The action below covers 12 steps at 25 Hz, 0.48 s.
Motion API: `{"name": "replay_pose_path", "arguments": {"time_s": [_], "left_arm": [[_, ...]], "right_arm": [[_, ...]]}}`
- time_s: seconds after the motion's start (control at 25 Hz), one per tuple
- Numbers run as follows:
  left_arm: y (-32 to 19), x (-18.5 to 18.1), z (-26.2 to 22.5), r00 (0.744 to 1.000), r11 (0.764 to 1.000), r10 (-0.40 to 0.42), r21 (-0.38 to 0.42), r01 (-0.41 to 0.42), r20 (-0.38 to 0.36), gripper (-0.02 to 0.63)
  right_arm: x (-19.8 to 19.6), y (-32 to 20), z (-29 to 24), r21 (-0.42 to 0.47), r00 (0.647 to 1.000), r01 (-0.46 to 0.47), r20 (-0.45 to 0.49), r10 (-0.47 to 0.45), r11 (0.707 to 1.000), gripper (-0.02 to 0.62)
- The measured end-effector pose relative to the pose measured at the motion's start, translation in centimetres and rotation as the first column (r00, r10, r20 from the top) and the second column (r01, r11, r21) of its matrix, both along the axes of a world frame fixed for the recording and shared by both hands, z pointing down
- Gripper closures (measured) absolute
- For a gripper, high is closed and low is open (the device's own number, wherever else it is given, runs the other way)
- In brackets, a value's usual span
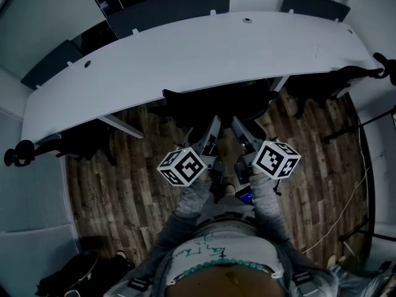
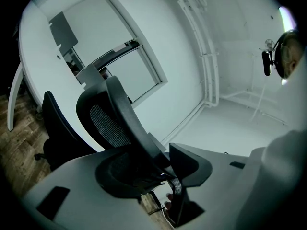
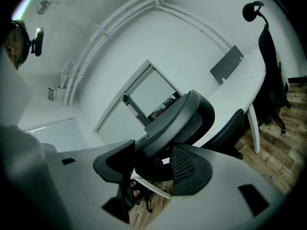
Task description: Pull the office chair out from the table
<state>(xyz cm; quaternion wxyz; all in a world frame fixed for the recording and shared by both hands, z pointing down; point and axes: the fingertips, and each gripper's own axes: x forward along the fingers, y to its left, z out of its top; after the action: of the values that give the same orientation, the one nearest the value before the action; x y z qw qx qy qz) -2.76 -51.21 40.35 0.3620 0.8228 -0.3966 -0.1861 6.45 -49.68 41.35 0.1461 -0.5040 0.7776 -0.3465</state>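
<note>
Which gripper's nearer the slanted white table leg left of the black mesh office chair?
Left. The left gripper is right of the slanted white table leg; the right gripper is farther right. Both reach the black mesh office chair.

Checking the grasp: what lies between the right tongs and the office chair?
Nothing; in the right gripper view the office chair sits between the jaws of the right tongs.

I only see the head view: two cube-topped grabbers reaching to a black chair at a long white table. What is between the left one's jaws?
Observer: The black mesh-backed office chair has its curved back frame running between the left gripper's jaws; whether they squeeze it, I cannot tell.
Operator: And the right one?
Observer: The right gripper's jaws press the chair's top edge from both sides.
Operator: What lies ahead?
Observer: A dark-framed window, straight ahead.
</note>
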Motion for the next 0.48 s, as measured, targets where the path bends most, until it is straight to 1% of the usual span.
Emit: {"name": "replay_pose_path", "arguments": {"time_s": [0.48], "left_arm": [[1.3,-0.2,0.0,1.0,1.0,-0.016,0.006,0.016,0.013,0.4]], "right_arm": [[-0.2,1.3,0.0,0.006,1.0,0.026,0.016,-0.026,1.0,0.371]]}}
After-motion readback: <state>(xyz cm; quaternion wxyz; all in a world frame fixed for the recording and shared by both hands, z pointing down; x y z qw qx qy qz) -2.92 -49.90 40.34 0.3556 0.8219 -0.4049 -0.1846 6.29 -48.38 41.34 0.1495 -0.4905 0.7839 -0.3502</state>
